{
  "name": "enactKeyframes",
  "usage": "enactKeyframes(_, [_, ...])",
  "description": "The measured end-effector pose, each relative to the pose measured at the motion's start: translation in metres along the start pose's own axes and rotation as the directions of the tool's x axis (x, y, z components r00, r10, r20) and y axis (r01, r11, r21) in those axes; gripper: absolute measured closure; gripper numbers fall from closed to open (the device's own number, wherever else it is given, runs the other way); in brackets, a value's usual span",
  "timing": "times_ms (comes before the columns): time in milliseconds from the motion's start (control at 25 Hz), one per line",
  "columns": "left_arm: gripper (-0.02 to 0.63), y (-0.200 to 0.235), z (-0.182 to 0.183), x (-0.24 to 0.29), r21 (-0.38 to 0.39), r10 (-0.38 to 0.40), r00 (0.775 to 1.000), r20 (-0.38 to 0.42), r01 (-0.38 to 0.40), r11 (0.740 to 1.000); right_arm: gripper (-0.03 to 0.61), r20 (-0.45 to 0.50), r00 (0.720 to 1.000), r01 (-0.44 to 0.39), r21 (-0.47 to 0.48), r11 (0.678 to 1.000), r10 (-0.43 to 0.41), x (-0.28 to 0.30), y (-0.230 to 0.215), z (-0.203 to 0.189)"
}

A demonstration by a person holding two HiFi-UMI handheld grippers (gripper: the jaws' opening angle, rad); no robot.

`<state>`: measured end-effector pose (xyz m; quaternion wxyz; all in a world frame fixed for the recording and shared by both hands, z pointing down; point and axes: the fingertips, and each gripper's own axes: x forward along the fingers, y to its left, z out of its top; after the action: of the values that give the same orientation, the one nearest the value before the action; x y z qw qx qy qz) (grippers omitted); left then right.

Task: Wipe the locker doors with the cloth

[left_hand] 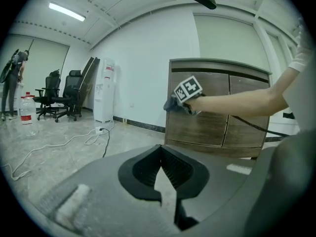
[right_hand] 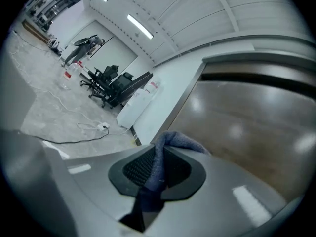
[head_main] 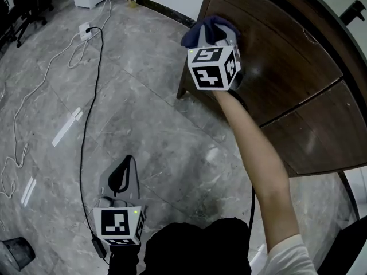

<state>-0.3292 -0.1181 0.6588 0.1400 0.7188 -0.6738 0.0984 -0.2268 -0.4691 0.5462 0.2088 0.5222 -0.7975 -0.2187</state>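
Observation:
The dark wooden locker (head_main: pixel 275 56) stands at the upper right of the head view, its doors closed. A dark blue cloth (head_main: pixel 207 30) is bunched against the left door near its left edge. My right gripper (head_main: pixel 218 39) is shut on it. In the right gripper view the cloth (right_hand: pixel 170 143) runs between the jaws, just in front of the glossy door (right_hand: pixel 247 132). My left gripper (head_main: pixel 128 161) hangs low at the bottom left, over the floor and away from the locker. Its pads meet at the tips with nothing between them (left_hand: pixel 160 154). From there the locker (left_hand: pixel 217 120) lies ahead.
A white power strip (head_main: pixel 85 32) with white and black cables (head_main: pixel 90 102) lies on the marble floor to the left. A white water dispenser (left_hand: pixel 104 90), office chairs (left_hand: pixel 64 95) and a standing person (left_hand: pixel 12 83) are along the far wall. A dark bin (head_main: pixel 14 252) sits bottom left.

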Motion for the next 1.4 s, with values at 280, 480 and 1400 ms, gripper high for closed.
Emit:
enactKeyframes(280, [0.611, 0.002, -0.015, -0.013, -0.035, -0.005, 1.000, -0.024, 0.004, 0.999, 0.529, -0.209, 0.975, -0.095, -0.079, 0.992, 0.077, 0.009, 0.085, -0.130])
enactKeyframes(480, [0.611, 0.007, -0.034, -0.016, -0.038, 0.017, 0.999, -0.050, -0.019, 0.999, 0.529, -0.390, 0.903, -0.209, -0.036, 0.977, 0.179, 0.013, 0.132, -0.206])
enactKeyframes(1400, [0.609, -0.158, 0.140, -0.040, 0.095, -0.177, 0.982, -0.072, 0.183, 0.979, 0.529, 0.040, 0.947, -0.313, 0.330, 0.891, 0.318, -0.248, -0.060, -0.016])
